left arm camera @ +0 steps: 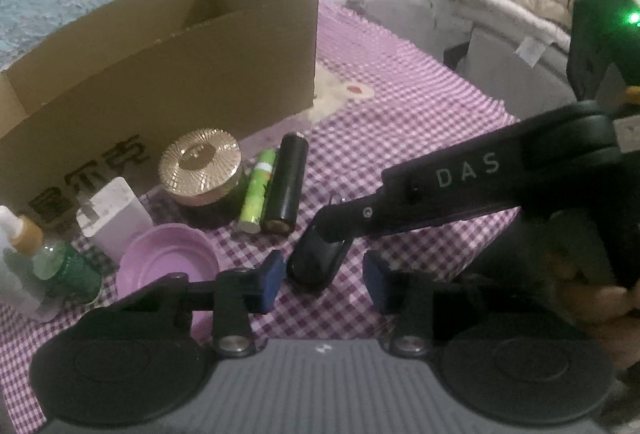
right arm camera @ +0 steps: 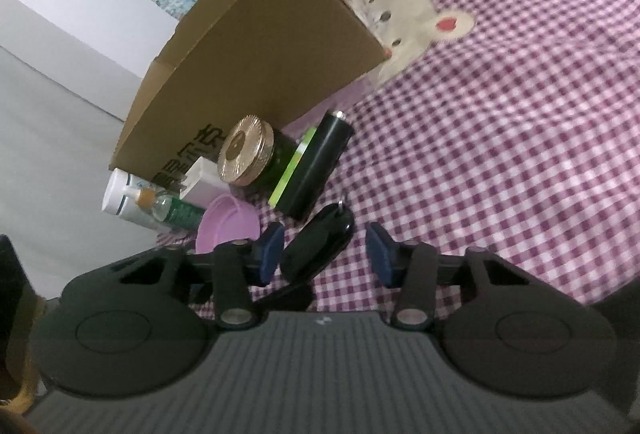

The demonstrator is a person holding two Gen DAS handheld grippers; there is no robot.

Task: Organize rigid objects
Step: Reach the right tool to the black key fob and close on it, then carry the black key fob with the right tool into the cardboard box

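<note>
While both claws stand part-open over the checked cloth [left arm camera: 420,105] | pink lid [left arm camera: 168,258] | left gripper [left arm camera: 325,280], left pad beside black key fob [left arm camera: 316,266], right pad apart | right gripper [right arm camera: 326,254], fob [right arm camera: 316,250] between pads, no pad visibly pressing | cardboard box [left arm camera: 160,73] behind.

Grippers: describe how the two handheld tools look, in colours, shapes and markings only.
Both are alike: each has blue pads on black finger arms, two round black discs and a ribbed grey body. The left gripper and the right gripper share this build. The left view shows the right tool's black arm lettered DAS and a green light.
</note>
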